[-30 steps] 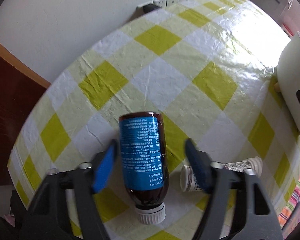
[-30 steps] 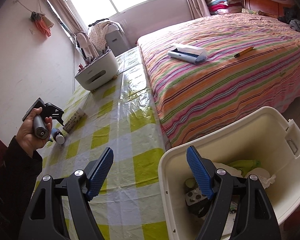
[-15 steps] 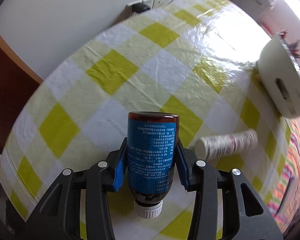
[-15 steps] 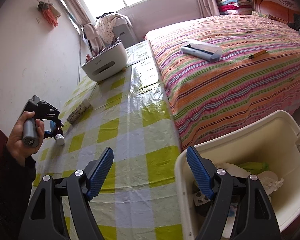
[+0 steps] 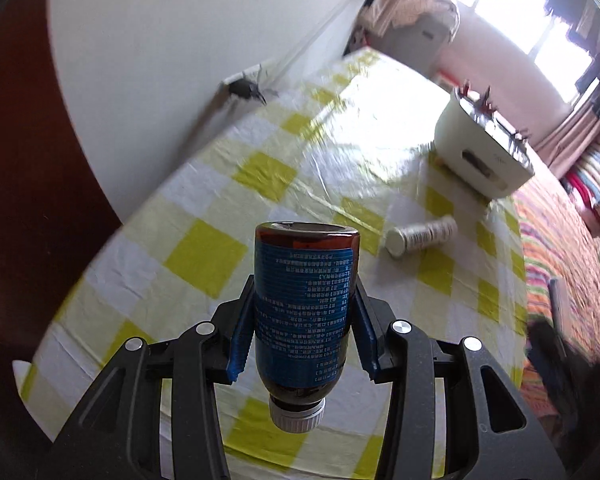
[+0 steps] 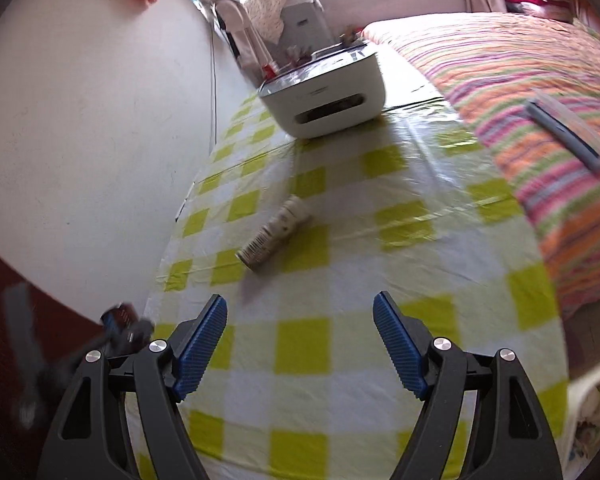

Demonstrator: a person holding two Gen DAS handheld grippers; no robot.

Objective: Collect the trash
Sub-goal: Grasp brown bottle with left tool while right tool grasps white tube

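- The left gripper (image 5: 303, 326) is seen clamped on a brown medicine bottle (image 5: 305, 316), the blue pads pressed against both sides of its blue printed label.
- The bottle is held lifted above the table (image 5: 204, 256), its white screw cap toward the camera and its base pointing away.
- The table is covered with a yellow-and-white checked plastic cloth and stands against a white wall (image 5: 172, 60).
- A small white tube-shaped container (image 5: 420, 234) is observed lying on its side on the cloth, well apart from the held bottle; in the right wrist view the same container (image 6: 274, 234) lies ahead of the open fingers, untouched.
- The right gripper (image 6: 300, 346) is found spread wide and empty, held above the near end of the table.
- A white storage caddy (image 6: 324, 92) is noted at the far end of the table, beside a bed with a striped cover (image 6: 540, 92).
- The corner of a cream-coloured bin (image 6: 588, 392) is visible at the lower right edge of the right wrist view; its contents are too blurred to identify.
- Both views are partly motion-blurred.
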